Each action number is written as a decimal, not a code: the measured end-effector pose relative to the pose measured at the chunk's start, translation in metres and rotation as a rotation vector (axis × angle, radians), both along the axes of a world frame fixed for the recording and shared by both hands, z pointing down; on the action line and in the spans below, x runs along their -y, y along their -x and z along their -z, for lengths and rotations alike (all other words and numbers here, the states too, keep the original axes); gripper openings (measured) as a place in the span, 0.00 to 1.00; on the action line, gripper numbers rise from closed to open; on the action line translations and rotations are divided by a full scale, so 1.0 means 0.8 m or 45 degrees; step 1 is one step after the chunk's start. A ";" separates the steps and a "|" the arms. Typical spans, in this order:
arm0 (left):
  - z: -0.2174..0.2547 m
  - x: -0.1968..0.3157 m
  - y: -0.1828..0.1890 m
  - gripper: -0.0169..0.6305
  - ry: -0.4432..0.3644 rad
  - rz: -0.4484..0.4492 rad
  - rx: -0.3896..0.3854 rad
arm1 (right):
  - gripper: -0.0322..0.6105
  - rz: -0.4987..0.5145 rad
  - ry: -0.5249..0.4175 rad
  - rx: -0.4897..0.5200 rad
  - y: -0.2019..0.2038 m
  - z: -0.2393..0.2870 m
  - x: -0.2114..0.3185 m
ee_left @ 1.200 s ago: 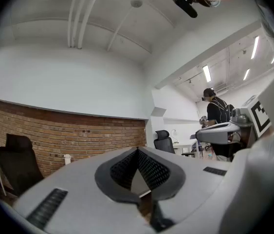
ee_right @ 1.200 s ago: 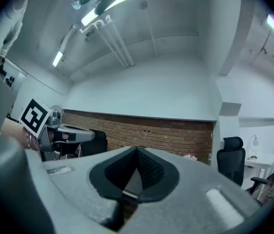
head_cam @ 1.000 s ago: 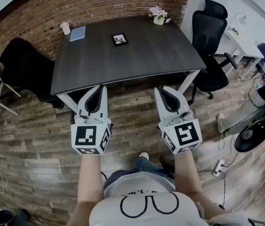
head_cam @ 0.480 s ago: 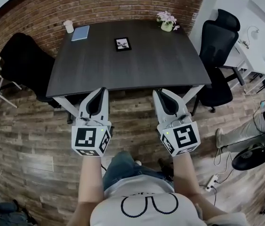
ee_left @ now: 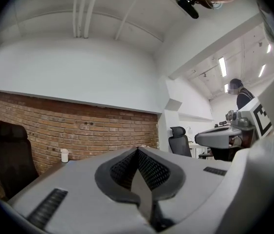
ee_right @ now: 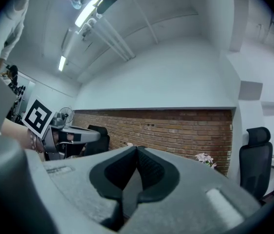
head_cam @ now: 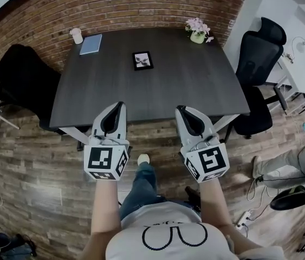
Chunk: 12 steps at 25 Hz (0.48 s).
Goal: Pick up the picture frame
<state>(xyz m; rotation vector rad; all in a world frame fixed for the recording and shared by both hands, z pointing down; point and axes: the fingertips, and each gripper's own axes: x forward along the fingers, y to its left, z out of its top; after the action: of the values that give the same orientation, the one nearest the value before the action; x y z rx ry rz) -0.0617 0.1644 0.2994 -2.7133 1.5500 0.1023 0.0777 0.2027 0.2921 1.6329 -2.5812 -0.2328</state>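
Note:
A small black picture frame lies flat on the dark table, toward its far middle. My left gripper is shut and empty, its tips just over the table's near edge on the left. My right gripper is shut and empty too, at the near edge on the right. Both point level toward the brick wall, well short of the frame. In the left gripper view and the right gripper view the jaws meet with nothing between them, and the frame is hidden behind them.
On the table's far side stand a white cup, a blue notebook and a pot of pink flowers. Black chairs flank the table at left and right. A brick wall runs behind.
Both grippers have moved forward together toward the table, from over the floor to its near edge. The jaws have stayed shut.

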 end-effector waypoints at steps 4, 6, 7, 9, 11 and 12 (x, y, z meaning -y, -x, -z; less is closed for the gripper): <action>0.005 0.071 0.001 0.02 0.000 -0.001 -0.013 | 0.05 -0.010 0.008 0.003 -0.003 0.001 0.067; 0.006 0.109 0.003 0.02 0.002 0.000 -0.024 | 0.05 -0.011 0.010 0.000 -0.003 0.002 0.104; 0.006 0.127 0.004 0.02 0.007 -0.001 -0.028 | 0.05 -0.011 0.015 0.002 -0.003 0.001 0.123; 0.005 0.165 0.005 0.02 0.023 -0.006 -0.031 | 0.05 -0.012 0.023 0.008 -0.001 0.002 0.161; 0.005 0.202 0.008 0.02 0.028 -0.012 -0.025 | 0.05 -0.012 0.027 0.009 0.004 0.004 0.198; 0.005 0.219 0.010 0.02 0.023 -0.017 -0.019 | 0.05 -0.012 0.027 0.007 0.007 0.005 0.216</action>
<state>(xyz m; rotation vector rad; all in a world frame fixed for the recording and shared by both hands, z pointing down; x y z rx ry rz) -0.0699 -0.0107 0.2953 -2.7437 1.5442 0.1092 0.0721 0.0298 0.2877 1.6404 -2.5701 -0.2000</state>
